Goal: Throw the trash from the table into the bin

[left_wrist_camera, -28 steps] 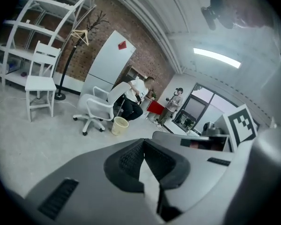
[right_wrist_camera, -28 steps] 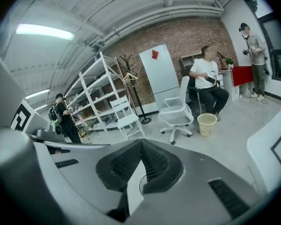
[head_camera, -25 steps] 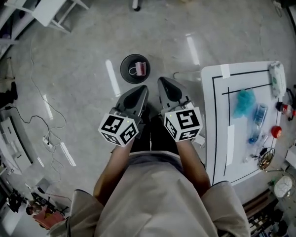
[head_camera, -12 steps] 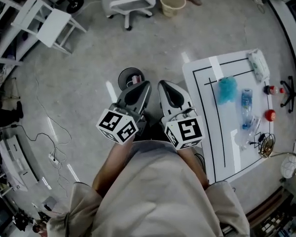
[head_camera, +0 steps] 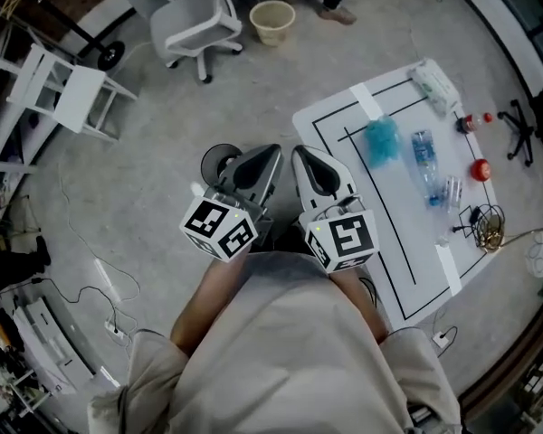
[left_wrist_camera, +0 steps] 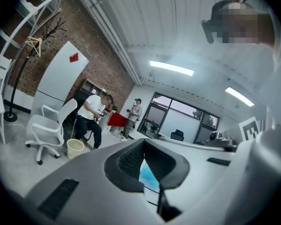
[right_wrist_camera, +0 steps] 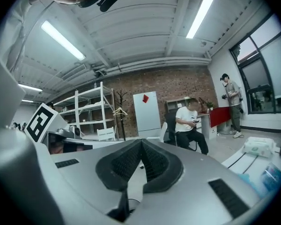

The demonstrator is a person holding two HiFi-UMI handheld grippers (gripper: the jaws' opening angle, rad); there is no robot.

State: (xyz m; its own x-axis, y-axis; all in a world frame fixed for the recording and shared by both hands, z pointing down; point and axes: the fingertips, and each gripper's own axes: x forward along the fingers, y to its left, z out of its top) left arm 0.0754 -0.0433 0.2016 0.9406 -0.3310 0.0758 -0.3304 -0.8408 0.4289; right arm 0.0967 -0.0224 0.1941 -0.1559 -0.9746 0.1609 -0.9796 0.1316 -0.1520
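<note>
My left gripper (head_camera: 272,155) and right gripper (head_camera: 300,155) are held side by side in front of my body, both shut with nothing between the jaws. The black round bin (head_camera: 215,162) stands on the floor, partly hidden behind the left gripper. To the right is the white table (head_camera: 344,125) with black lines. On it lie a blue crumpled wad (head_camera: 381,140), a clear plastic bottle (head_camera: 423,152), a clear wrapper (head_camera: 449,191) and a wipes pack (head_camera: 434,83). In the left gripper view the shut gripper (left_wrist_camera: 143,147) points level; the right gripper (right_wrist_camera: 141,145) is the same.
A white office chair (head_camera: 195,12) and a beige basket (head_camera: 271,21) stand on the floor ahead. A white stand (head_camera: 72,98) is at the left, cables lie on the floor. A red ball (head_camera: 480,170) and wire items sit past the table's far edge. People sit and stand in the background (right_wrist_camera: 189,125).
Both grippers stay shut and have come up closer to the camera. The view has swung: the table has shifted up and tilted, and the bin has slid behind the left gripper.
</note>
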